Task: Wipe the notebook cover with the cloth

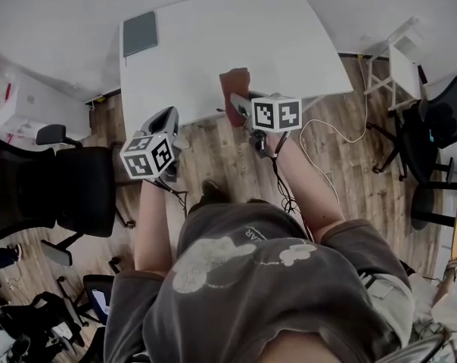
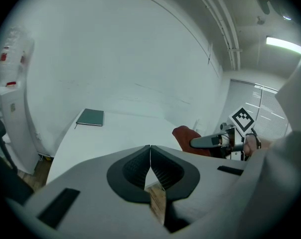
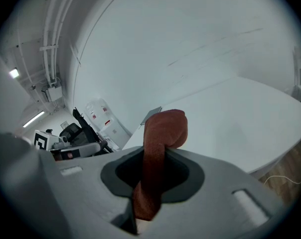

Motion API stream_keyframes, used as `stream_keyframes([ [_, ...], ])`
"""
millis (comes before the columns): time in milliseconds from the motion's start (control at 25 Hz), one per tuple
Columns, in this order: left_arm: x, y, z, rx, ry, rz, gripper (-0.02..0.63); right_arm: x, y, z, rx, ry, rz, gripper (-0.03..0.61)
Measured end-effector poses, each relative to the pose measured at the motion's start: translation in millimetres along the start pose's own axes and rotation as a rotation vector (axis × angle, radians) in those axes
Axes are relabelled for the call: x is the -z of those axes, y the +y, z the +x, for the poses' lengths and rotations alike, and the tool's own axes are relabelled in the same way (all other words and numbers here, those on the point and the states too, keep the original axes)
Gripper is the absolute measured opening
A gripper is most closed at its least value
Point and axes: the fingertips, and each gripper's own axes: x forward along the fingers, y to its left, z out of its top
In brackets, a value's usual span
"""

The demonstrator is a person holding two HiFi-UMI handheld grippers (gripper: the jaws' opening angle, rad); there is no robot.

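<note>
The right hand-held gripper (image 3: 153, 176) clamps the red cloth (image 3: 164, 131); the left hand-held gripper (image 2: 150, 164) is clenched empty.

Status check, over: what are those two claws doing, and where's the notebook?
Right gripper shut on cloth, over table near edge. Left gripper shut, empty. Notebook at far left corner, untouched. Nothing lying between.

One notebook (image 1: 140, 33); one cloth (image 1: 234, 88); one table (image 1: 289, 44); two tongs (image 1: 170, 118) (image 1: 237, 103).

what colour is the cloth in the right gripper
The cloth is rust red; the right gripper view shows it best.
</note>
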Motion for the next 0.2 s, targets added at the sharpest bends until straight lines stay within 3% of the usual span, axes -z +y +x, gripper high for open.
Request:
stream_keyframes([
  [200,6,-25,-2,-0.002,-0.011,0.006,-0.006,8,-10,-25,-0.001,-0.005,-0.001,0.078],
])
